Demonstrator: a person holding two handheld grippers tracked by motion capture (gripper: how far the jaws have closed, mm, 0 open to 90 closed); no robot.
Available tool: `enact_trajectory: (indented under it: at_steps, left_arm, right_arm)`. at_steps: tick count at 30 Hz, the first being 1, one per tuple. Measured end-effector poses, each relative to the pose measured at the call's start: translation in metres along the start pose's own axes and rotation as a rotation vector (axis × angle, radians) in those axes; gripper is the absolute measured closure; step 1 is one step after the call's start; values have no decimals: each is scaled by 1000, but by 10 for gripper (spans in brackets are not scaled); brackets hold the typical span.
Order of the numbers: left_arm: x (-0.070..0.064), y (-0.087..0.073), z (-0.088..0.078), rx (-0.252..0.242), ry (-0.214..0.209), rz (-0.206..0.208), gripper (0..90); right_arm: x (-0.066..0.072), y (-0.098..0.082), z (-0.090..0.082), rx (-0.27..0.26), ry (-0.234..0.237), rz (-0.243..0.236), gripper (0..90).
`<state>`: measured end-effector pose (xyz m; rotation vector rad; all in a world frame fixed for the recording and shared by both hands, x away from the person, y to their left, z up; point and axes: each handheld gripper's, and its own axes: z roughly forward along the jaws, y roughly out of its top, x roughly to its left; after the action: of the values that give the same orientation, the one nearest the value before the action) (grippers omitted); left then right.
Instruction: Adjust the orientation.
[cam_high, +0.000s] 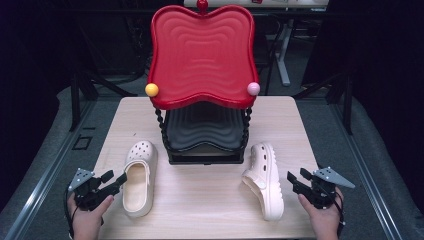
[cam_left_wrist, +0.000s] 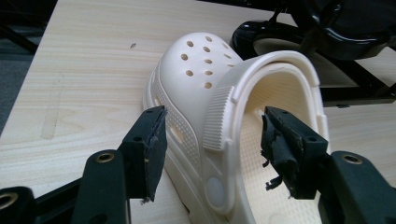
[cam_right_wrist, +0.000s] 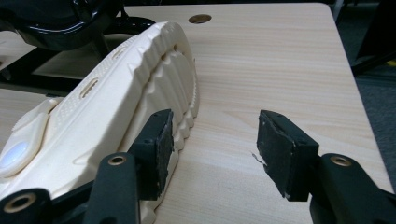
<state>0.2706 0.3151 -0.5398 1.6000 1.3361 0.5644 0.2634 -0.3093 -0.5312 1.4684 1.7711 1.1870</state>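
Two cream clogs lie on the wooden table (cam_high: 200, 200). The left clog (cam_high: 140, 177) (cam_left_wrist: 201, 70) sits upright, toe pointing away. My left gripper (cam_high: 115, 177) (cam_left_wrist: 212, 140) is at its left side, open; in the left gripper view the clog's side wall and strap show between the jaws, and the pads do not press on them. The right clog (cam_high: 265, 180) (cam_right_wrist: 116, 93) lies on its side with its ridged sole facing right. My right gripper (cam_high: 297, 175) (cam_right_wrist: 215, 140) stands open just right of it, with bare table between the pads.
A two-tier rack stands at the middle back of the table: a red wavy tray (cam_high: 200, 55) on top, a black tray (cam_high: 202, 127) below. A yellow ball (cam_high: 151, 89) and a pink ball (cam_high: 253, 88) cap its posts. Dark floor surrounds the table.
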Motion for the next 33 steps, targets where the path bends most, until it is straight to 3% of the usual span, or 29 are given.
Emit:
enact_trajectory:
  at_steps: [1, 5, 11, 20, 26, 33]
  left_arm:
    - [0, 0, 0, 0, 0, 0, 413]
    - [-1, 2, -1, -9, 19, 29, 413]
    - [-5, 2, 4, 26, 50, 108, 440]
    - [-14, 2, 10, 31, 39, 132, 463]
    - [-13, 2, 14, 51, 41, 101, 474]
    - [-14, 2, 19, 58, 53, 114, 503]
  right_arm:
    - [1, 1, -1, 6, -8, -18, 451]
    - [6, 3, 0, 13, -3, -15, 455]
    - [4, -4, 3, 19, 27, 8, 506]
    - [-3, -7, 5, 9, 43, 44, 518]
    - [-2, -8, 6, 21, 39, 37, 519]
    - [-2, -8, 8, 19, 36, 46, 518]
